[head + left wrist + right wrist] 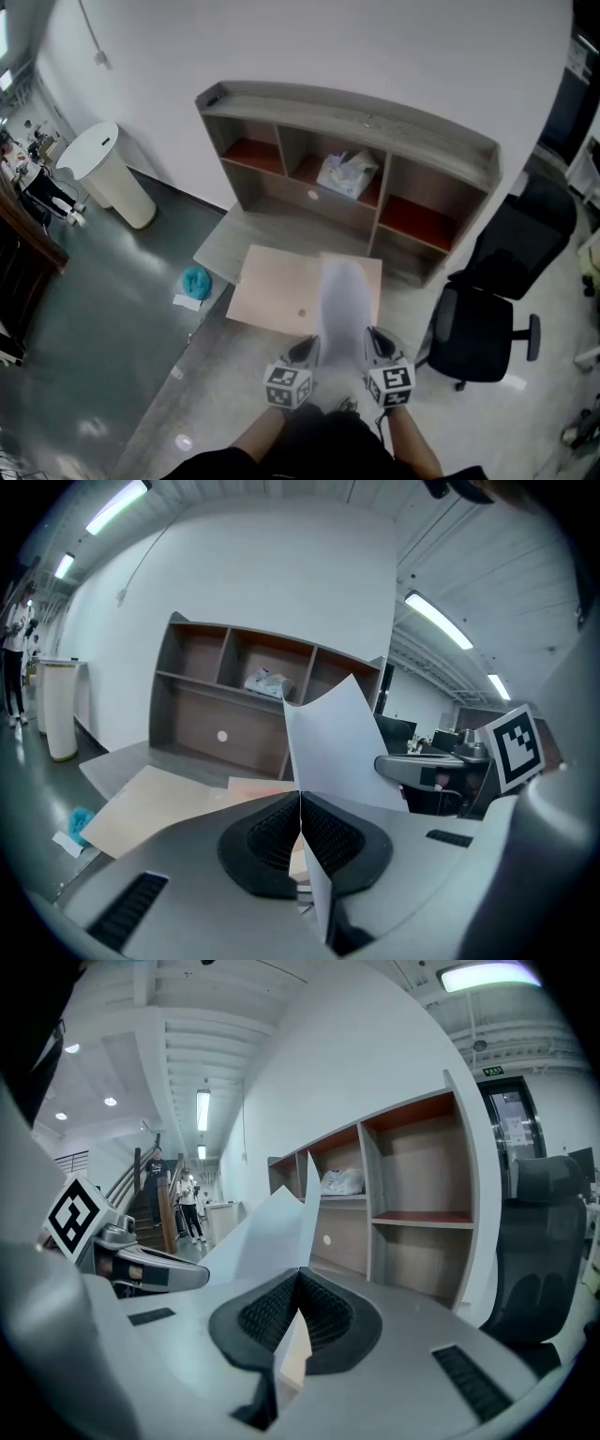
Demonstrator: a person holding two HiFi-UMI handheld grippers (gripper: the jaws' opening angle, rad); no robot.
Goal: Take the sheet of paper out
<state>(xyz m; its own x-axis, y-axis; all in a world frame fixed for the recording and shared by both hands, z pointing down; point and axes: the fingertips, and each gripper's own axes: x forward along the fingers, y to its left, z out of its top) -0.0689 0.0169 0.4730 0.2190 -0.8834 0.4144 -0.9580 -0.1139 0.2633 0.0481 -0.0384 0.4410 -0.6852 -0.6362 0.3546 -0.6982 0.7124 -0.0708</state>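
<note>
From the head view, the left tongs [305,349] and right tongs [378,342] sit side by side at the near edge of the grey worktop [225,246], with the sheet of paper [343,300] stretching away from them as a pale, blurred strip over a beige board [277,291] that lies flat on the worktop. That view alone does not settle the grip; each gripper view does. In the left gripper view, the ribbed black pads [272,834] are pressed together on the sheet's near edge, and the paper stands up from them as a bent white sheet, clear of the board, with the right tongs showing just beside it. The right gripper view shows the same for the other corner: the pads are clamped on the paper, which rises in a fold towards the left tongs. Only the head view takes in the whole setting: a wooden shelf unit [375,117] stands at the back of the worktop, with a crumpled white bundle [347,173] in its middle compartment. It also shows a black office chair [497,300] to the right, a white bin [108,173] by the wall on the left, and a teal cloth [196,280] on the floor near the worktop's left corner. Only the right gripper view catches a staircase and people [192,1199] standing far off beyond the bin.
</note>
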